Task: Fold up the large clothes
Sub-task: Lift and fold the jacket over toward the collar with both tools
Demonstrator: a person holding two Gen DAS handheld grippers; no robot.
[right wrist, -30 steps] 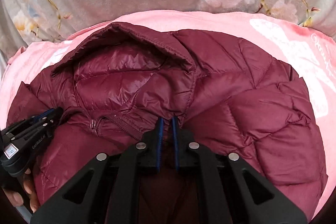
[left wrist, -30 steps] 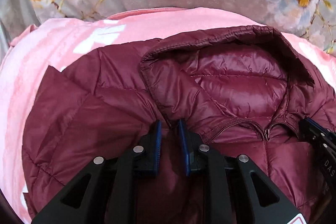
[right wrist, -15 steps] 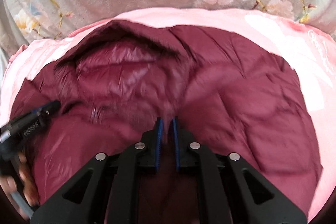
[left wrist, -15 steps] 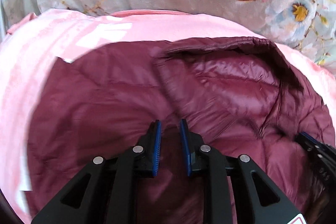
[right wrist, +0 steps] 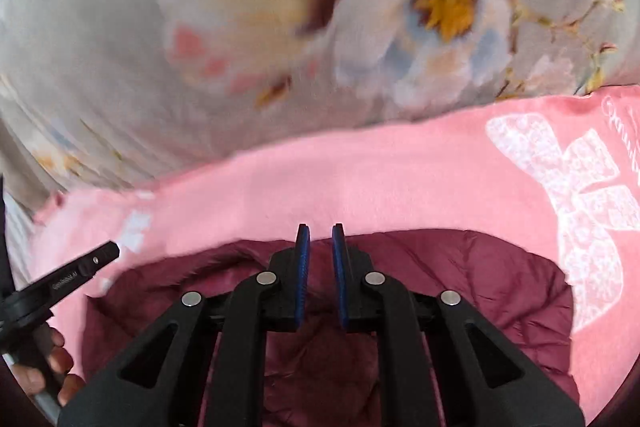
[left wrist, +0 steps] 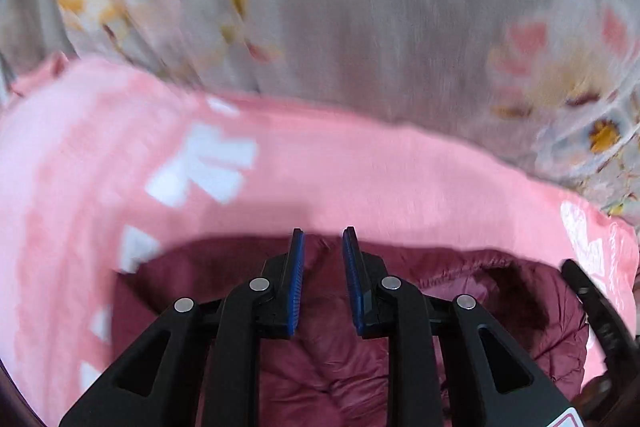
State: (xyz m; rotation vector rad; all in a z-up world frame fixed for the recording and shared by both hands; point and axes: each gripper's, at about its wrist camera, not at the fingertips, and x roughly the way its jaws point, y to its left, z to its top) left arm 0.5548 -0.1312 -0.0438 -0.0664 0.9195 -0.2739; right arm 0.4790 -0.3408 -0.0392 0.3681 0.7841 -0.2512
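Both wrist views are blurred and show the same bed.

- Maroon puffer jacket (left wrist: 320,379): fills the lower centre of both frames and lies on a pink cloth (left wrist: 360,179) with white print. A grey floral bedspread (left wrist: 360,7) takes up the top half of each frame.
- Hood (left wrist: 500,279): its opening shows dark at the lower right of the left view. It is rumpled, not flat.
- Left gripper (left wrist: 323,231): the blue pads are drawn in on a thick fold of the jacket, and maroon fabric fills the gap between them. The tips sit at the jacket's top edge, where it meets the pink.
- Right gripper (right wrist: 320,227): the jaws are narrower and are likewise closed on a pinch of maroon fabric at the jacket's upper edge.
- A person's hand (right wrist: 52,363) shows at the lower left of the right view, wrapped round the other tool's handle.

Progress, as I judge it: partway through a fold. Both tongs hold the garment near its top and are carrying that edge. Nothing tidy has been laid down yet: the body below looks bunched, with no crisp crease.

Still to do: set this edge down, release it, tuck or flatten the hood, and fold once more into a compact packet. I cannot tell where the sleeves are.
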